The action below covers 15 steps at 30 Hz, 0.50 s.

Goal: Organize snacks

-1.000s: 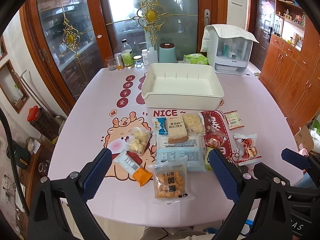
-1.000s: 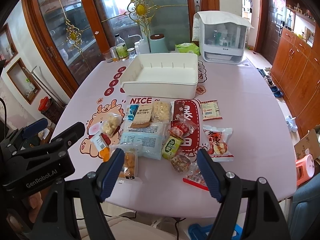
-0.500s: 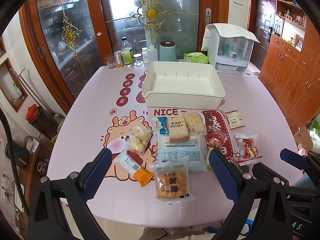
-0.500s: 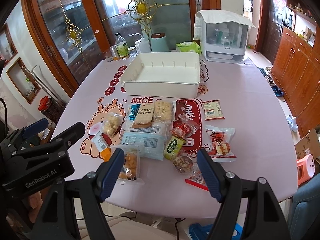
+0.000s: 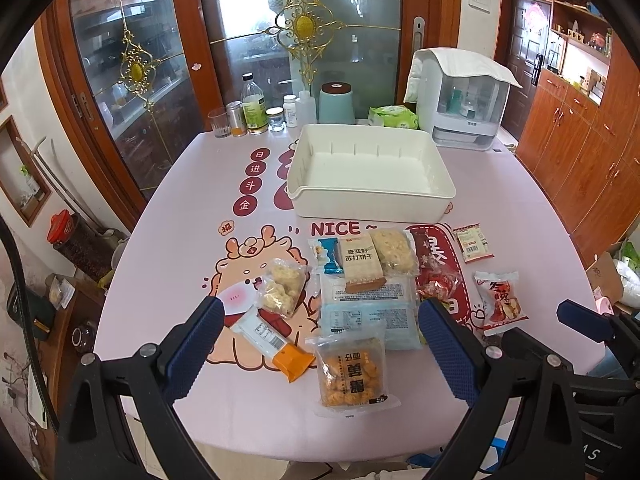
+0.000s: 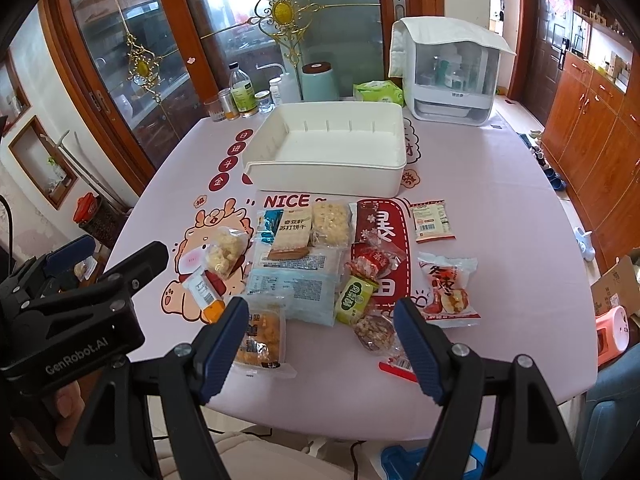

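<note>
Several wrapped snacks lie on the pink table in front of an empty white bin (image 5: 370,200) (image 6: 324,176). Nearest are an orange puff pack (image 5: 350,372) (image 6: 262,340), a white-and-orange bar (image 5: 276,344), a popcorn bag (image 5: 282,288), a blue-white pack (image 5: 368,312) (image 6: 296,284), a soda cracker pack (image 5: 358,260), a green pack (image 6: 356,298) and a red-white bag (image 5: 500,302) (image 6: 448,288). My left gripper (image 5: 318,344) is open and empty above the puff pack. My right gripper (image 6: 320,340) is open and empty above the near snacks.
Bottles, jars and a glass (image 5: 256,116), a teal canister (image 5: 336,104), a green tissue pack (image 5: 394,117) and a white covered appliance (image 5: 464,112) stand along the table's far edge. Wooden cabinets (image 5: 580,152) are on the right. The table's near edge is just below both grippers.
Both grippers have edged slightly forward toward the table; the snacks and the bin have not moved. Both stay open.
</note>
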Each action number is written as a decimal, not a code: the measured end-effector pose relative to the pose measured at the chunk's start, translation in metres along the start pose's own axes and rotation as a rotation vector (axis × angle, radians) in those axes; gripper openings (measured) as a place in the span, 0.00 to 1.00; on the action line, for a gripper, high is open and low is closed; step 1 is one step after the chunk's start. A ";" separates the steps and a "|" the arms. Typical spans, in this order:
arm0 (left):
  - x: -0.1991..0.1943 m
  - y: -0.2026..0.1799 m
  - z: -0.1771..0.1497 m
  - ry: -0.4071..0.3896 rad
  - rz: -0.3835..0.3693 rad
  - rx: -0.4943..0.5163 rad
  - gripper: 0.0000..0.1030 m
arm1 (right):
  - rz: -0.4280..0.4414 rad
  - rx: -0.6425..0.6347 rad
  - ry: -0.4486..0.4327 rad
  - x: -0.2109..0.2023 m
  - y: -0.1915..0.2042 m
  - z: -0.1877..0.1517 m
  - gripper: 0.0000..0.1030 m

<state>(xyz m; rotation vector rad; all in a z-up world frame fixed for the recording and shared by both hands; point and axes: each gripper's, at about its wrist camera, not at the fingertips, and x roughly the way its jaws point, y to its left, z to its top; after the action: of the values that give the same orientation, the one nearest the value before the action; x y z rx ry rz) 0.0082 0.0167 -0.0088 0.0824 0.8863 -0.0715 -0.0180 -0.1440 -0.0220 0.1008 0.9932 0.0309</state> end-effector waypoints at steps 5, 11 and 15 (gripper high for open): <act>0.002 0.011 0.013 0.002 0.002 0.006 0.94 | -0.003 0.005 0.001 0.003 0.006 0.006 0.74; 0.006 0.027 0.020 0.004 0.010 0.007 0.94 | 0.007 0.005 0.011 0.010 0.017 0.013 0.74; 0.012 0.039 0.022 0.016 0.020 0.004 0.94 | 0.024 0.003 0.028 0.019 0.027 0.016 0.74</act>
<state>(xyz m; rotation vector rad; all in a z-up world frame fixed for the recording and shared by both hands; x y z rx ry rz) 0.0368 0.0529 -0.0027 0.0952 0.9012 -0.0541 0.0063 -0.1166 -0.0267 0.1153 1.0197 0.0527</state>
